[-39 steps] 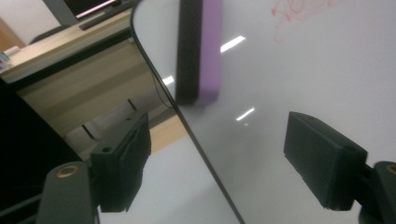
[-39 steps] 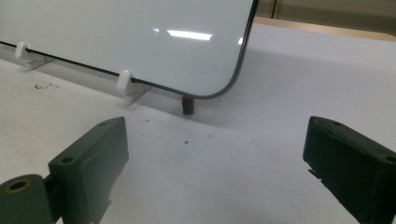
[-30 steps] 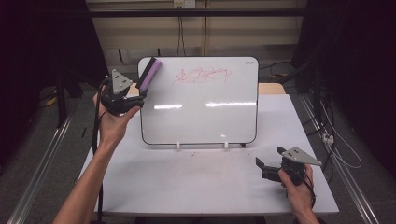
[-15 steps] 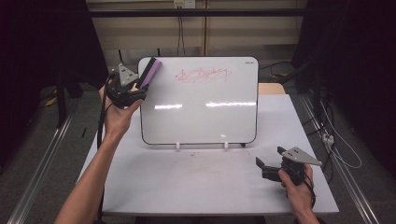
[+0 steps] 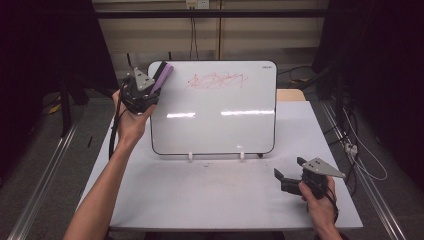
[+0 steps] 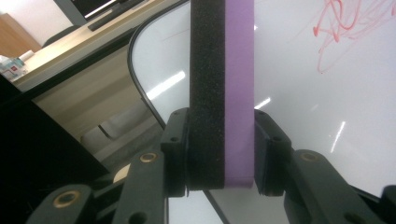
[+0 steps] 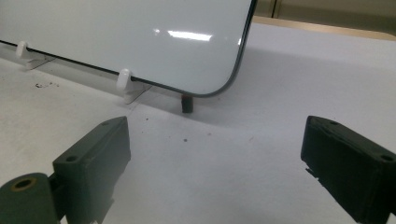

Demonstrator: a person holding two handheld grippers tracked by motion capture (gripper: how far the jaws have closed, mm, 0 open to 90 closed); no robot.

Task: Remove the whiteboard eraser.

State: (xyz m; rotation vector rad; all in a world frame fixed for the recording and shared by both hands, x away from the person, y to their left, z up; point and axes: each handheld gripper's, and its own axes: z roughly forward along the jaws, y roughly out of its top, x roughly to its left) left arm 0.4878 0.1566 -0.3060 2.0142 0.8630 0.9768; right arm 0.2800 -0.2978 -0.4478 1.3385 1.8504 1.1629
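A purple eraser (image 5: 161,77) with a black felt face sits at the top left corner of the upright whiteboard (image 5: 220,120). My left gripper (image 5: 152,91) has just been closing on it. In the left gripper view both pads press the eraser (image 6: 222,93) between them, my left gripper (image 6: 222,149) gripping its lower end. A red scribble (image 5: 217,80) runs across the top of the board, to the right of the eraser. My right gripper (image 5: 290,167) rests low on the table at the front right, open, with nothing between its fingers (image 7: 215,154).
The whiteboard stands on small white feet (image 5: 190,156) on a white table (image 5: 210,200). Its lower right corner (image 7: 219,88) is just ahead of the right gripper. A wooden surface (image 5: 290,95) lies behind the board. Cables (image 5: 360,155) trail off the table's right side.
The left hand moved up and right to the eraser at the board's corner, and its jaws closed onto it. The right gripper kept still.
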